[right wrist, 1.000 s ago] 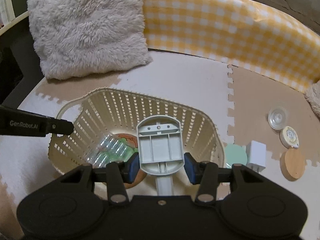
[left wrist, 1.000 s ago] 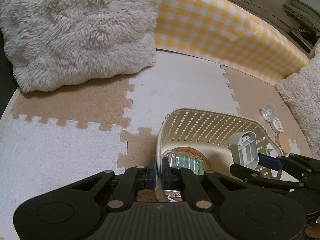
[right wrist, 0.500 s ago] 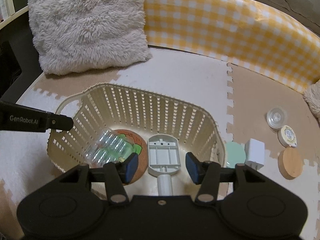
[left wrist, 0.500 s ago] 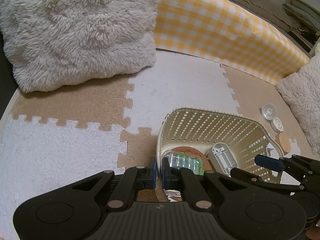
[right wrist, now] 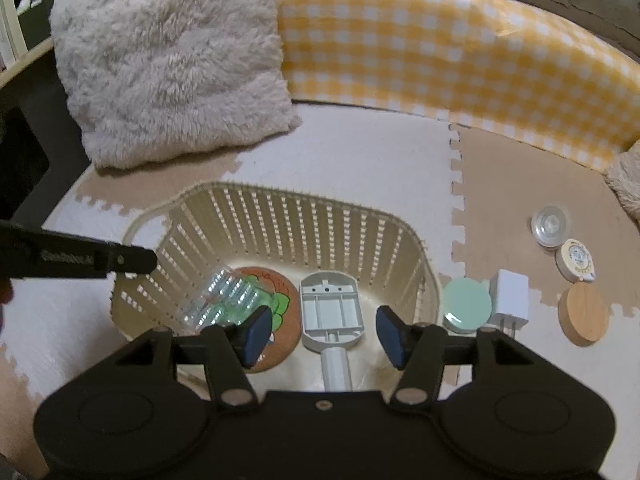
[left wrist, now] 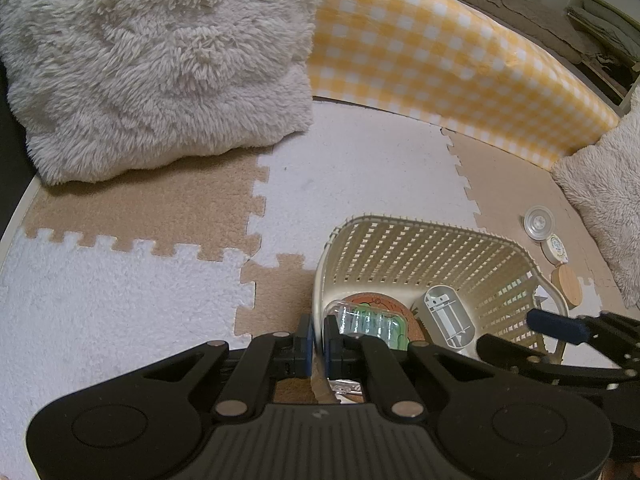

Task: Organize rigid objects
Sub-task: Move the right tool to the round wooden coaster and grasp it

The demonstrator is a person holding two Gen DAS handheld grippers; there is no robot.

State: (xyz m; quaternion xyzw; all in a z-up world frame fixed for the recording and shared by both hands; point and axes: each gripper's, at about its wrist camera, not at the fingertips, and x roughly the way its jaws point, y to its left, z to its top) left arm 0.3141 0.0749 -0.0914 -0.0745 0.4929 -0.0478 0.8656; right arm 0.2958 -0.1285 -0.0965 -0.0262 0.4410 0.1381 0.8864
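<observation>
Low centre, right wrist view: right gripper (right wrist: 322, 334), jaws opening, nothing pressed between the blue pads.
Grey plastic piece (right wrist: 331, 312): flat on the basket floor, between and just beyond the pads, touching neither; its stem points toward the camera.
Basket (right wrist: 280, 216): cream, slatted, mid-frame; holds the grey piece, a round cork coaster (right wrist: 280, 300) left of it, and a clear blister pack (right wrist: 224, 300) leaning over the coaster.
Left gripper (left wrist: 316, 340): closed on the basket's near rim (left wrist: 318, 292), lower centre of the left wrist view.
Right of basket: green lid (right wrist: 467, 306) and white plug (right wrist: 510, 300) just beside the wall.
Farther right: wooden disc (right wrist: 583, 314), small tin (right wrist: 576, 260), clear lid (right wrist: 551, 225).
Upper left: fluffy cushion (right wrist: 172, 60).
</observation>
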